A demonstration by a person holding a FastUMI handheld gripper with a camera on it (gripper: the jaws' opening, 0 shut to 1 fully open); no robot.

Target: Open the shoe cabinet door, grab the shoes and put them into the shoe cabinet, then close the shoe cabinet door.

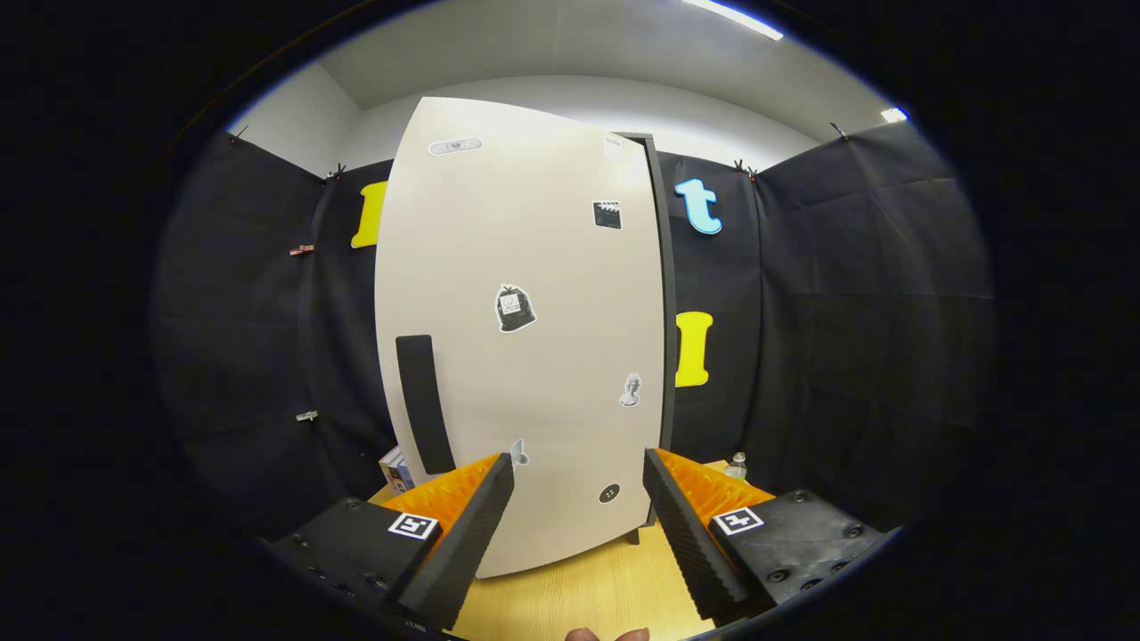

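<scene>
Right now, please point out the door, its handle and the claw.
Door (pixel 534 356): gripper view, middle of the pale panel.
Handle (pixel 426 405): gripper view, middle of the dark bar.
Claw (pixel 579 507): gripper view, open, midway between fingertips.

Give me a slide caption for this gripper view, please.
Open fingers face the shoe cabinet's pale, sticker-dotted door, its dark handle just beyond the left finger.

I see a recording booth: black cloth walls (pixel 846 294) clipped up, a cabinet (pixel 525 338) on a tabletop (pixel 588 592), strip lights (pixel 735 18) overhead.
</scene>
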